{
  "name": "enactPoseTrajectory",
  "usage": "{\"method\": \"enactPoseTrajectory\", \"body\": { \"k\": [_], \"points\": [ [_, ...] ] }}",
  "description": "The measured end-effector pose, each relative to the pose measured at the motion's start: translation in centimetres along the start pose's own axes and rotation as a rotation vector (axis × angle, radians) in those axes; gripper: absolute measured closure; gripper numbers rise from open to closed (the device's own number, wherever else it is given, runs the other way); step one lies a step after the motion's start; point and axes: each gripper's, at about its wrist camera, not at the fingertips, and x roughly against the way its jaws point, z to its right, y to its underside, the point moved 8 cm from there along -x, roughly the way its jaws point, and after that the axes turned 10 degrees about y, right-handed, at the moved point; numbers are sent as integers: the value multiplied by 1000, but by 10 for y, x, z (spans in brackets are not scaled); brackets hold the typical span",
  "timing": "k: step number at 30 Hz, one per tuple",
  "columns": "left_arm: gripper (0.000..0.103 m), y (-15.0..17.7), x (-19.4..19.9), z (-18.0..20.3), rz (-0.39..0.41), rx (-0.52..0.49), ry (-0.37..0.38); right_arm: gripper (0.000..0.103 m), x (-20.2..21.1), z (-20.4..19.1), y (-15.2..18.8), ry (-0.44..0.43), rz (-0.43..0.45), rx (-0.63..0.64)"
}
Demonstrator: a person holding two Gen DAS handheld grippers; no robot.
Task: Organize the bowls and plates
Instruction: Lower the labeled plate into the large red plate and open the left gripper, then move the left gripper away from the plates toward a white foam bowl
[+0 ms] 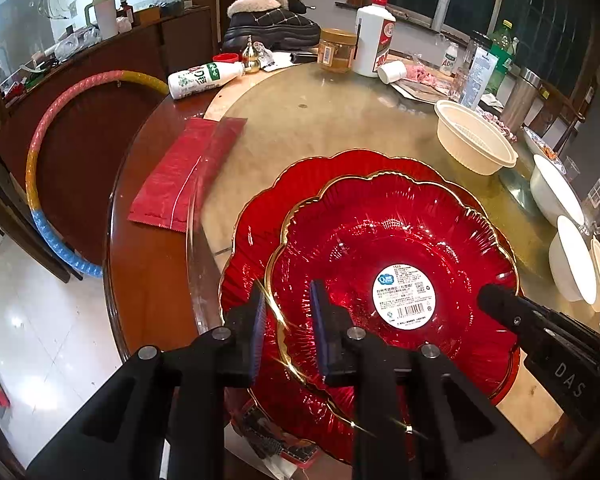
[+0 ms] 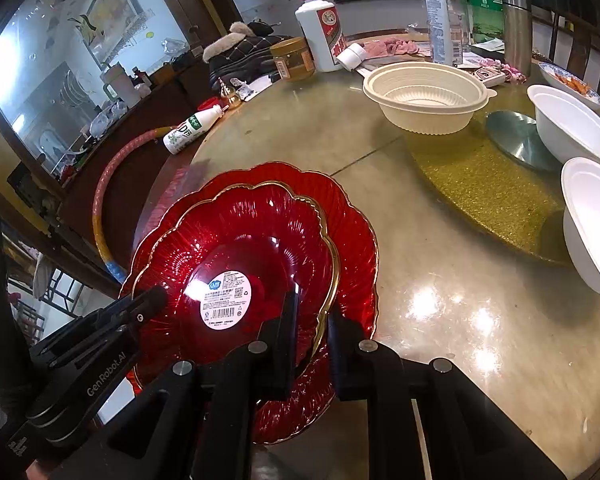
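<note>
Both hand-held grippers, left and right, straddle opposite rims of the smaller red plate, jaws narrowly apart around its gold edge, apparently to seat it upon the larger red plate near the bench's front edge.

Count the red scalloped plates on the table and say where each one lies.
2. The smaller red plate, with a white label, lies stacked on the larger red plate at the table's near edge. Another plate beneath could be hidden.
</note>
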Motion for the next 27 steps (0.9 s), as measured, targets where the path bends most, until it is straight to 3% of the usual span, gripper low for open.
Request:
{"method": "enactPoseTrajectory", "body": {
  "k": [5,8,9,10,11,15,17,19,21,25,27],
  "points": [
    [81,-1,0,1,-3,7,8,87,4,0,0,9,6,5],
    [65,-2,4,4,9,-8,13,84,7,-1,-1,16,15,8],
    [51,-4,7,5,20,-18,2,84,8,-2,-1,18,17,8],
    [44,-5,10,7,36,-26,2,84,10,-2,-2,18,21,9],
    [42,-7,12,8,48,-33,2,83,11,-2,-2,20,23,8],
    [33,-11,24,8,86,-30,-7,63,19,1,-6,4,46,-10],
    [27,-14,31,5,119,-18,-16,50,29,2,-9,-19,73,-29],
    [27,-18,42,3,164,3,-11,28,40,4,-11,-37,110,-45],
    [22,-22,56,0,228,35,-5,19,51,9,-14,-58,147,-63],
    [18,-31,84,-3,372,110,18,18,71,26,-18,-104,190,-113],
    [17,-36,90,3,400,134,58,18,78,41,-19,-114,207,-146]
  ]
}}
